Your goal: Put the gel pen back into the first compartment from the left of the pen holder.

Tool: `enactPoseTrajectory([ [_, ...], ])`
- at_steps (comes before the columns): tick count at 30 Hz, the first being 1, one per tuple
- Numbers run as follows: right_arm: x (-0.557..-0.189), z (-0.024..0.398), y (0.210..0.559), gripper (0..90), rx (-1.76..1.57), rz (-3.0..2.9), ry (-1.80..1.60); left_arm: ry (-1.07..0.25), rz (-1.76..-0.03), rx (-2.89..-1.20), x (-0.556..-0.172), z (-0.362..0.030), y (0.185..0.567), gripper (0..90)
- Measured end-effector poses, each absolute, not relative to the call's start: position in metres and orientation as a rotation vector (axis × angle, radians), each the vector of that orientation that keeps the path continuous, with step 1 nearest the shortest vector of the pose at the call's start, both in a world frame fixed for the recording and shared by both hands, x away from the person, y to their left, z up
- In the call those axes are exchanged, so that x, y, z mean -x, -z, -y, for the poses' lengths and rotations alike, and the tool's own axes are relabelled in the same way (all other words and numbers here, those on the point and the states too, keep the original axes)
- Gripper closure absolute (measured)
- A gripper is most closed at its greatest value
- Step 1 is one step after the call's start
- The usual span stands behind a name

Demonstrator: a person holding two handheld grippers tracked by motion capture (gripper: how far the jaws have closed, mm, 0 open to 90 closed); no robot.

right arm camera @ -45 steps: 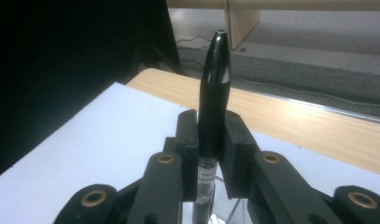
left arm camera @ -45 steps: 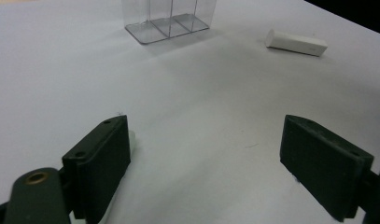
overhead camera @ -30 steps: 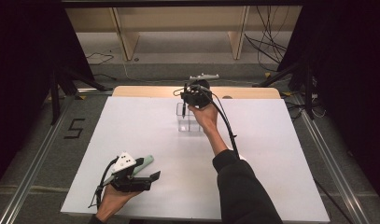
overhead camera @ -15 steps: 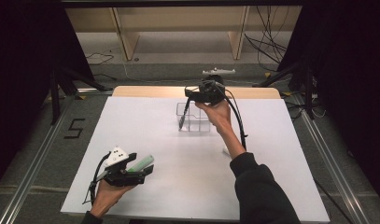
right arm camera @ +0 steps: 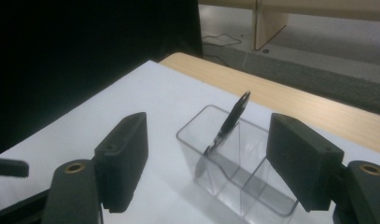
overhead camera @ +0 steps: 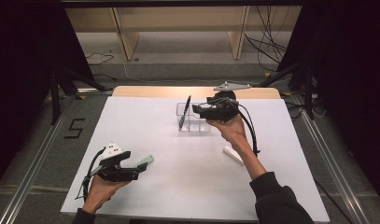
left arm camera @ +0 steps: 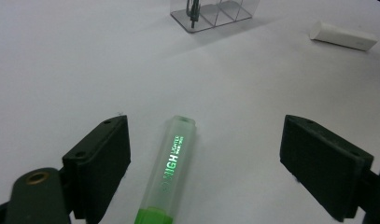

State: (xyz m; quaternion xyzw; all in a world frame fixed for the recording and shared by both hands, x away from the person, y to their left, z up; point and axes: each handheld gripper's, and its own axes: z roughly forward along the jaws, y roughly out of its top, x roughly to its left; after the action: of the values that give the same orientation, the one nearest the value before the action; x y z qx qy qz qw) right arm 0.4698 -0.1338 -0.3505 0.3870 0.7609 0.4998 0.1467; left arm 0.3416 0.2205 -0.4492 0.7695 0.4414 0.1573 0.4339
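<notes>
Your left gripper (left arm camera: 204,163) has jaws spread wide, empty, straddling the green highlighter (left arm camera: 171,170) lying on the white table (overhead camera: 178,154). Your right gripper (right arm camera: 206,161) is wide open too, empty, above the clear organizer (right arm camera: 234,179) holding a leaning black pen (right arm camera: 227,123).

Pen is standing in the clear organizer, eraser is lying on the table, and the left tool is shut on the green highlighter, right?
Not quite. The left tool is open: in the left gripper view its jaws stand wide apart on either side of the green highlighter, which lies on the table untouched. The pen does stand in the clear organizer, and the eraser lies on the table.
</notes>
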Motion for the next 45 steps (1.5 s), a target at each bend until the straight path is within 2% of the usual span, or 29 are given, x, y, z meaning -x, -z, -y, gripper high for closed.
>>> enactPoseTrajectory([
  [24, -0.406, 0.144, 0.387, 27.5, -1.048, -2.239, -1.516, -0.346, -1.119, -2.026, -0.346, -0.226, 0.448, 15.8],
  [45, -0.376, 0.145, 0.419, 26.2, -1.027, -2.340, -1.489, -0.332, -1.158, -2.148, -0.352, -0.242, 0.440, 16.4],
])
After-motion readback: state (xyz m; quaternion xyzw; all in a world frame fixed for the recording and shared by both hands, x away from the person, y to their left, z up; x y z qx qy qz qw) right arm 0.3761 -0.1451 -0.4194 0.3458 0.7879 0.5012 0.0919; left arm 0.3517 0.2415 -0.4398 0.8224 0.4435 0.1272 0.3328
